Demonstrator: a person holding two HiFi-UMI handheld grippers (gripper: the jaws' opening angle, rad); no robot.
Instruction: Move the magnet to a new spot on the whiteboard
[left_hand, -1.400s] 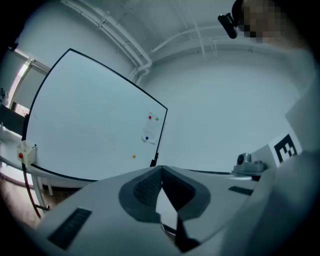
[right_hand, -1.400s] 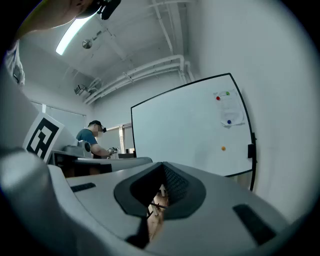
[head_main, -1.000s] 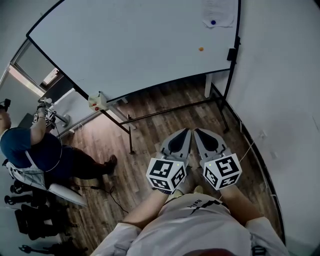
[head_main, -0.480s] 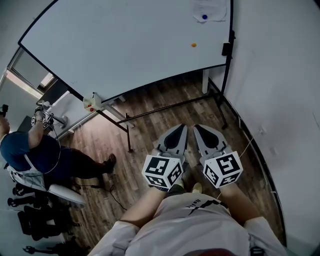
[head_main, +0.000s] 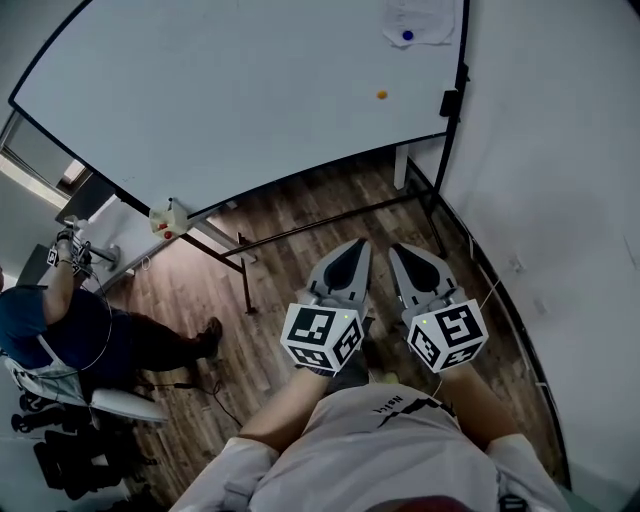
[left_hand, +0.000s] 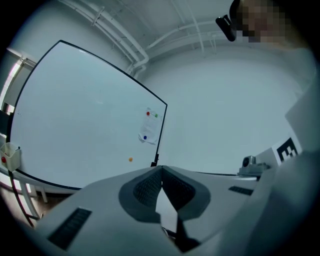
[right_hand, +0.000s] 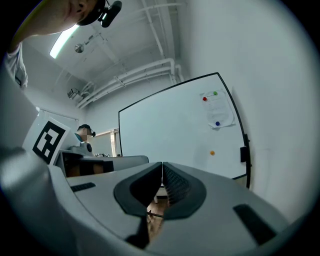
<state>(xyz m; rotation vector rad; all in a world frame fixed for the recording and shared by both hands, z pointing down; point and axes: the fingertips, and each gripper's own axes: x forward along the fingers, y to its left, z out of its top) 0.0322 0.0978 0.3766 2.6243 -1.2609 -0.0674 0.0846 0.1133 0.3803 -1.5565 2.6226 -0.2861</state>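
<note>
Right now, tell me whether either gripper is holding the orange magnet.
No, the orange magnet sits on the whiteboard, well away from the left gripper and right gripper, both shut and empty.

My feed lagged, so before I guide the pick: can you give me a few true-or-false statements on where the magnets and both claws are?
1. The orange magnet sits on the whiteboard, below the paper sheet. True.
2. The right claw is shut on the orange magnet. False: it is shut but empty, and the magnet is on the board.
3. The left claw is shut with nothing between its jaws. True.
4. Both claws touch the whiteboard. False: they are close to the person's body, over the wooden floor.
5. A blue magnet sits on the paper sheet. True.
</note>
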